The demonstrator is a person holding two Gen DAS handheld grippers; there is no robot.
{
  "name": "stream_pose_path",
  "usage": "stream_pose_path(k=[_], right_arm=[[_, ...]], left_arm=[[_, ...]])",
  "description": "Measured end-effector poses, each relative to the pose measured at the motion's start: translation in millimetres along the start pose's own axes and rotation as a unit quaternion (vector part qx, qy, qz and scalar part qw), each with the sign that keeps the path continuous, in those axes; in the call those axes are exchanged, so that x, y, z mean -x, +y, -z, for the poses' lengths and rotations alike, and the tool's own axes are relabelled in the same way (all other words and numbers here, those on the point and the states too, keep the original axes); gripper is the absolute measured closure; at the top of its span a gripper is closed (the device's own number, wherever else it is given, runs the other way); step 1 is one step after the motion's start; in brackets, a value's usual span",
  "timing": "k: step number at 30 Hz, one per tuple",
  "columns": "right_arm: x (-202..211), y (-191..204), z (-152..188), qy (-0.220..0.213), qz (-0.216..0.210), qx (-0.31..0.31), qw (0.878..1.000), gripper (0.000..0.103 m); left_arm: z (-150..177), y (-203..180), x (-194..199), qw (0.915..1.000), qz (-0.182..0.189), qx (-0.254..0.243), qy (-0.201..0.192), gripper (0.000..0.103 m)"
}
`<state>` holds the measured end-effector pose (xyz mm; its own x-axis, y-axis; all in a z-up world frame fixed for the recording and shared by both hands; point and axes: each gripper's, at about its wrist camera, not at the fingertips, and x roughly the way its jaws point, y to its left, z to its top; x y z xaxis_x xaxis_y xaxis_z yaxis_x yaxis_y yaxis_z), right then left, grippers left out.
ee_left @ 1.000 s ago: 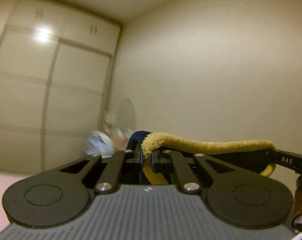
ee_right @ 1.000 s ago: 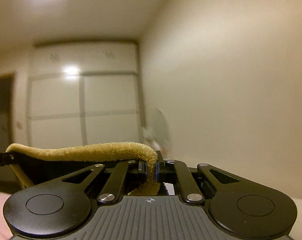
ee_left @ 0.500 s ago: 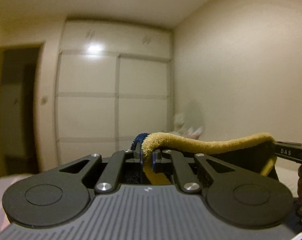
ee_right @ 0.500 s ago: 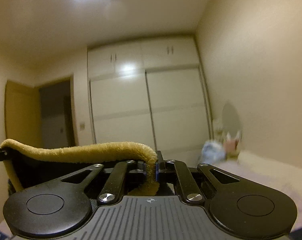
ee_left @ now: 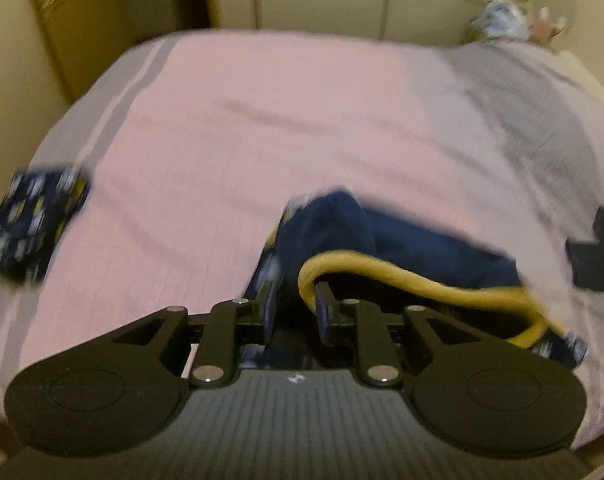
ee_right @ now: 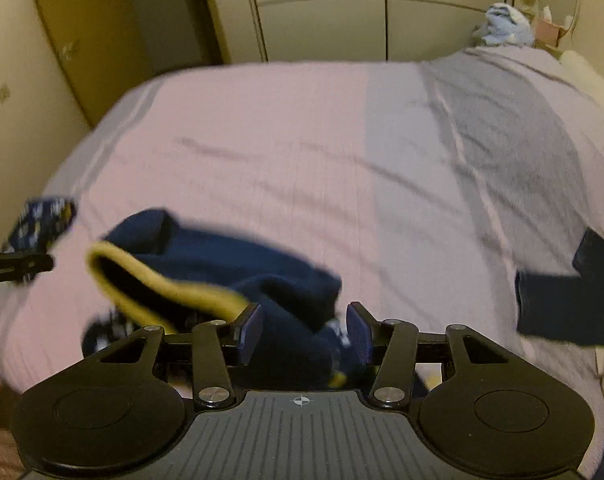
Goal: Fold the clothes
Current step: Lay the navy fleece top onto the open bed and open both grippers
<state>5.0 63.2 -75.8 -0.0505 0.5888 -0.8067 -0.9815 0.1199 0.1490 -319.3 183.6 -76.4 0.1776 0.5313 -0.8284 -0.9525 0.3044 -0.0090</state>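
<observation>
The dark blue garment (ee_left: 418, 248) with a yellow trim (ee_left: 402, 276) lies bunched up on the bed (ee_left: 282, 120), near the bed's close edge. It looks blurry.

The left gripper (ee_left: 293, 300) sits right at the garment. Its jaws are opening, with a small gap between them. The yellow trim loops just by the right-hand finger, and blue cloth sits in the gap. I cannot tell if the pads touch the cloth.

The right gripper (ee_right: 305, 334) is at the other end of the garment (ee_right: 238, 264). Its jaws are opening too and stand wider apart. A lump of blue cloth is between them, not squeezed.

Further out on the bed, a small folded blue patterned piece (ee_left: 34, 220) lies near the bed's left edge. Another dark folded cloth (ee_right: 566, 304) lies near the bed's right edge. Behind the bed stands a cream wardrobe (ee_right: 342, 12). A pale blue bundle (ee_right: 502, 26) sits at the bed's far right corner.
</observation>
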Motion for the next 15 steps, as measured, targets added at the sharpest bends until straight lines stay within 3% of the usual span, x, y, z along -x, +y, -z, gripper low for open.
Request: stream_pose_path(k=[4,8,15], right_arm=[[15,9,31,0.008,-0.009,-0.023,1.0,0.052],[44,14,45,0.006,-0.01,-0.007,1.0,0.052],[69,15,98,0.022,-0.012,0.014,1.0,0.052]], left_arm=[[63,3,29,0.9997,0.004,0.014,0.019,0.085],[86,-21,57,0.9999,0.012,-0.001,0.011,0.08],[130,-60,80,0.9992,-0.026,-0.027,0.012,0.073]])
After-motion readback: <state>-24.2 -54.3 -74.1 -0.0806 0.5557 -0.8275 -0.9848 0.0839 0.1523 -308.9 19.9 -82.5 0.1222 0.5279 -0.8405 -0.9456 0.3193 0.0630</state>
